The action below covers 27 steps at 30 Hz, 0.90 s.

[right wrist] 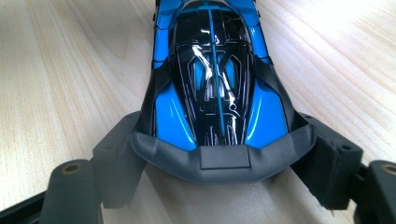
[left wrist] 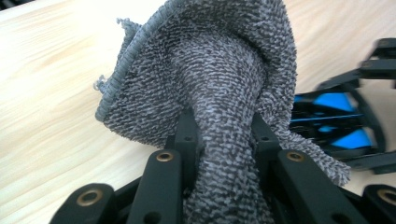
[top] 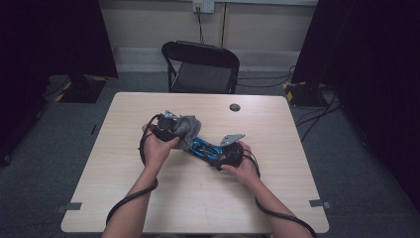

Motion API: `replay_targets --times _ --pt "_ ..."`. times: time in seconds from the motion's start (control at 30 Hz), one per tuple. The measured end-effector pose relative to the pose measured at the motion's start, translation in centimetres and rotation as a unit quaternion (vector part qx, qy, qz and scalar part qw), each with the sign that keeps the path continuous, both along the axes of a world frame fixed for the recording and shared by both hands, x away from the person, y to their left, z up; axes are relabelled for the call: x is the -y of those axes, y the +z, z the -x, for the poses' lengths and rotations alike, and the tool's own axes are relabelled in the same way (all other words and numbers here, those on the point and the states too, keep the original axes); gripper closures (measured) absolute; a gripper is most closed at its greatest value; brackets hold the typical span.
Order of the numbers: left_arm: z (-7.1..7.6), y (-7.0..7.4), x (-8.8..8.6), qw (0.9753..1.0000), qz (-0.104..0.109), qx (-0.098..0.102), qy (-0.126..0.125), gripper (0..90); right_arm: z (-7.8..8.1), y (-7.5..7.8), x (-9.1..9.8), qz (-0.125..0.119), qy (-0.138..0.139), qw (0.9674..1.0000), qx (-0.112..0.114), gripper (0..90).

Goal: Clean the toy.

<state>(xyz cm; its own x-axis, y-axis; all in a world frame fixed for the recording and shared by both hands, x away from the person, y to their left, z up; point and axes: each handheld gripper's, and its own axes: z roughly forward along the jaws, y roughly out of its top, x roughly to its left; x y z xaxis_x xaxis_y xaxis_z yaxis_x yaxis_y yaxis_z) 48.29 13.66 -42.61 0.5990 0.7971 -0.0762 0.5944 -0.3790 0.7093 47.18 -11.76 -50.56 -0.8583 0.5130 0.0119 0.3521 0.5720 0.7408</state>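
Note:
A grey terry cloth (top: 188, 127) (left wrist: 219, 79) is bunched between the jaws of my left gripper (top: 168, 128) (left wrist: 223, 128), which is shut on it. The cloth hangs over the front end of a blue and black toy car (top: 204, 148) (right wrist: 212, 79). In the left gripper view the car (left wrist: 334, 116) shows at the right, behind the cloth. My right gripper (top: 229, 151) (right wrist: 222, 154) clamps the car at its rear, one jaw on each side by the dark grey rear wing. The car lies low over the wooden table (top: 198, 198), near its middle.
A small dark round disc (top: 235, 107) lies on the table near its far edge. A black folding chair (top: 200, 67) stands behind the table. Cables trail from both grippers over the near edge. Dark curtains hang at both sides of the room.

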Motion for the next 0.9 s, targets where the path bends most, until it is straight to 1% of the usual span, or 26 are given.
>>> replay_targets --times 0.07,0.1,0.17,0.27,0.33,0.37,0.43,0.5,0.53,0.63,0.73,0.77,0.8,0.83,0.9 --pt "0.3 -0.1 0.8 0.9999 0.002 -0.001 -0.012 71.3 0.0 0.0 0.0 0.0 0.0 1.0 0.0 24.3" --pt "0.4 -0.1 1.2 0.9998 0.0 -0.003 -0.018 71.3 0.0 0.0 0.0 0.0 0.0 1.0 0.0 24.3" --pt "0.6 -0.2 2.0 0.9996 0.004 -0.002 -0.027 71.3 0.0 0.0 0.0 0.0 0.0 1.0 0.0 24.3" --pt "1.0 -0.4 3.0 0.999 0.002 -0.006 -0.043 71.3 0.0 0.0 0.0 0.0 0.0 1.0 0.0 24.3" --pt "1.2 -0.5 3.7 0.9985 -0.005 -0.006 -0.054 71.3 0.0 0.0 0.0 0.0 0.0 1.0 0.0 24.3" --pt "1.3 -0.6 4.2 0.9984 -0.004 -0.005 -0.057 71.3 0.0 0.0 0.0 0.0 0.0 1.0 0.0 24.3" --pt "1.5 -0.8 4.9 0.9974 -0.011 -0.008 -0.071 71.3 0.0 0.0 0.0 0.0 0.0 1.0 0.0 24.3" --pt "1.7 -1.1 5.7 0.9969 -0.007 -0.009 -0.078 71.3 0.0 0.0 0.0 0.0 0.0 1.0 0.0 24.3" --pt "1.8 -1.2 6.1 0.9963 -0.01 -0.013 -0.085 71.3 0.0 0.0 0.0 0.0 -0.001 1.0 0.0 24.3" --pt "2.1 -1.6 7.3 0.9945 -0.018 -0.015 -0.102 71.3 0.0 0.0 0.0 0.0 0.0 1.0 0.001 24.3" --pt "2.2 -2.1 8.2 0.9941 -0.022 -0.015 -0.105 71.3 0.0 0.0 0.0 0.0 -0.001 1.0 0.0 24.3" --pt "2.2 -2.3 8.4 0.9935 -0.032 -0.014 -0.109 71.2 0.0 0.0 0.0 0.0 -0.001 1.0 0.0 24.3" --pt "2.2 -2.4 8.6 0.9932 -0.038 -0.012 -0.109 71.2 0.0 0.0 0.0 0.0 -0.001 1.0 0.001 24.3" --pt "2.2 -2.5 8.7 0.9934 -0.037 -0.013 -0.108 71.2 0.0 0.0 0.0 0.0 -0.001 1.0 0.001 24.3" --pt "2.2 -2.5 8.8 0.9931 -0.042 -0.012 -0.109 71.2 0.0 0.0 0.0 0.0 -0.001 1.0 0.001 24.3"
